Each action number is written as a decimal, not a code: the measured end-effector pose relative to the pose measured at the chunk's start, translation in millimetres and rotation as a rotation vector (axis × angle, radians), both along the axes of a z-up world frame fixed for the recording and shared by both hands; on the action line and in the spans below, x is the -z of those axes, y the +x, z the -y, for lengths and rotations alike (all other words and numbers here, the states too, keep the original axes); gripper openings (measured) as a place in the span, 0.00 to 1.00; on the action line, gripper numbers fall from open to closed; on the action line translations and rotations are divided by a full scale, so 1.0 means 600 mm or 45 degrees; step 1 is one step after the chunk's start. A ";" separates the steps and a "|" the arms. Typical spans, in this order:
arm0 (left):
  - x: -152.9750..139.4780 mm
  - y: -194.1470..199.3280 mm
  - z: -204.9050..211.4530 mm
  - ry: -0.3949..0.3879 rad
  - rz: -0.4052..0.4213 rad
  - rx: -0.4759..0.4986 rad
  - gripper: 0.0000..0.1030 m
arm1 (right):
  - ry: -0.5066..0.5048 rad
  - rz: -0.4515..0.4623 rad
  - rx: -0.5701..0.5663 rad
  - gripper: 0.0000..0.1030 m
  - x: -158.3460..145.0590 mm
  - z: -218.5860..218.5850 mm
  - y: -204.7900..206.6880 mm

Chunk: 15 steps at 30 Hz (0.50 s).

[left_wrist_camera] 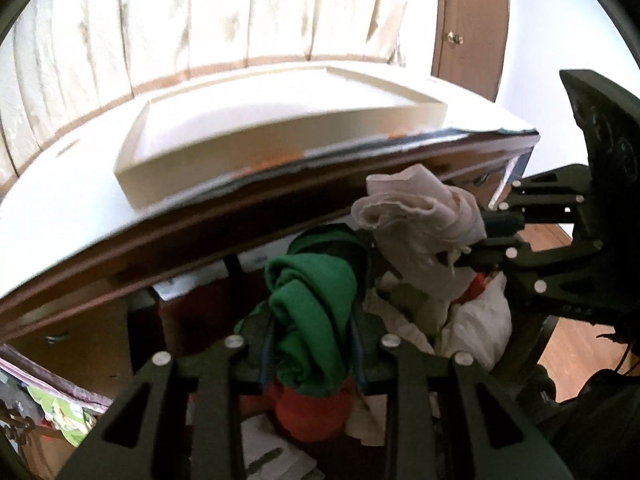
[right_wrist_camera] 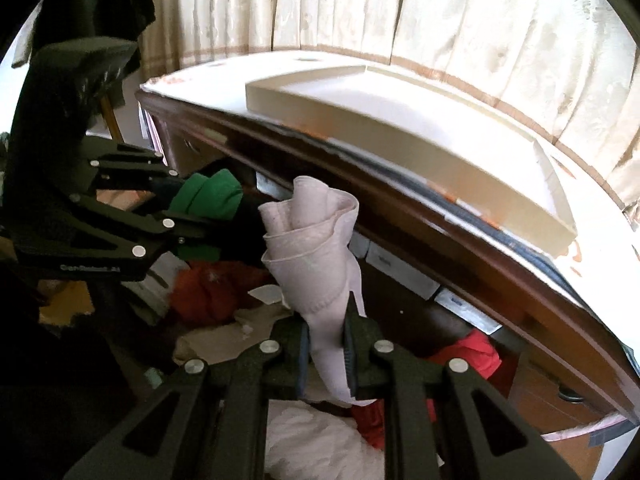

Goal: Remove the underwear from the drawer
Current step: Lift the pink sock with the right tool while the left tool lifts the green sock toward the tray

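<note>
My left gripper is shut on a rolled green underwear and holds it above the open drawer. It also shows in the right wrist view, held by the left gripper. My right gripper is shut on a pale pink underwear, lifted above the drawer. In the left wrist view the pink piece hangs from the right gripper. The drawer holds red and white clothes.
A cream tray sits on the white-topped dresser just above the drawer. Curtains hang behind. A brown door and wooden floor lie to the right. Small white boxes sit at the drawer's back.
</note>
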State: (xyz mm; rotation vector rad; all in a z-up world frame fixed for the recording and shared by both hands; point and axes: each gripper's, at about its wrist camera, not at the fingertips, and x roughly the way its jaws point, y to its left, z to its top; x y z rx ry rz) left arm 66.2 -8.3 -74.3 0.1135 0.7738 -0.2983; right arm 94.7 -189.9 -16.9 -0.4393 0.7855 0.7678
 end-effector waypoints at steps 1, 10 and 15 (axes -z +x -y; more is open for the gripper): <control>-0.006 -0.002 0.001 0.004 0.019 -0.001 0.27 | 0.016 0.007 0.001 0.15 -0.007 0.003 -0.003; -0.030 -0.012 -0.005 -0.015 0.112 -0.029 0.27 | 0.102 0.022 0.021 0.15 -0.029 0.005 -0.005; -0.045 -0.019 -0.009 -0.019 0.164 -0.046 0.27 | 0.150 0.034 0.032 0.15 -0.045 0.010 -0.006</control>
